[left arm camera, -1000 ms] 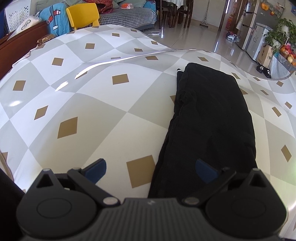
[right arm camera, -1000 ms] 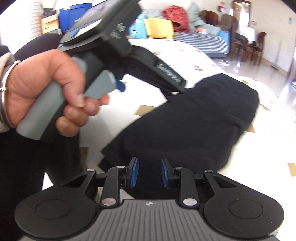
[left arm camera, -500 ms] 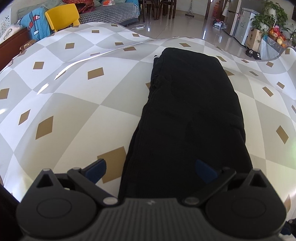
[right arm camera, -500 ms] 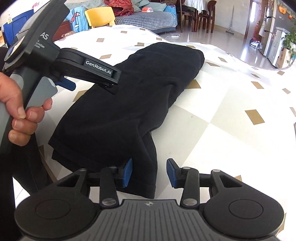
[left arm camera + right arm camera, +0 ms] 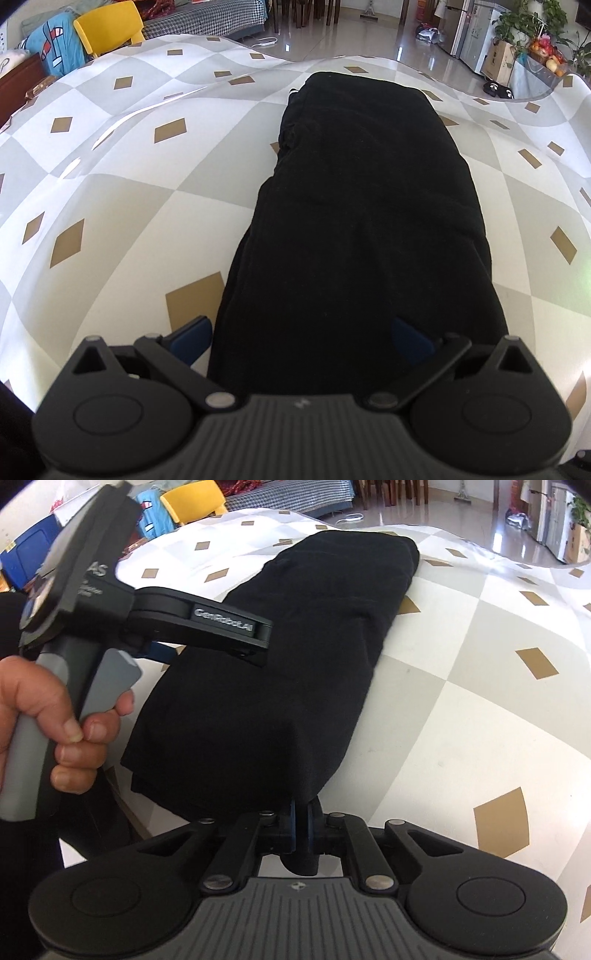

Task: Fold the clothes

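A black garment (image 5: 362, 221), folded into a long strip, lies on the checked tablecloth (image 5: 110, 184). My left gripper (image 5: 301, 339) hovers open over its near end. The wide-spread blue pads (image 5: 192, 338) straddle the cloth without pressing it. In the right wrist view the garment (image 5: 295, 664) runs away towards the far edge. My right gripper (image 5: 301, 823) is closing on its near right corner, with black cloth pinched between the pads and bulging out behind them. A person's hand (image 5: 55, 720) holds the left gripper's handle, and one finger (image 5: 229, 624) reaches over the garment's left side.
The tablecloth (image 5: 480, 701) covers the table around the garment. Beyond the far edge stand a yellow chair (image 5: 107, 29), a sofa with cushions (image 5: 207, 18), a fridge (image 5: 469, 29) and potted plants (image 5: 546, 22). The table's near edge drops off at the lower left (image 5: 122, 812).
My left gripper has shifted right and lower, so the garment now lies between its open fingers. My right gripper rolled, then shut on the garment's near corner.
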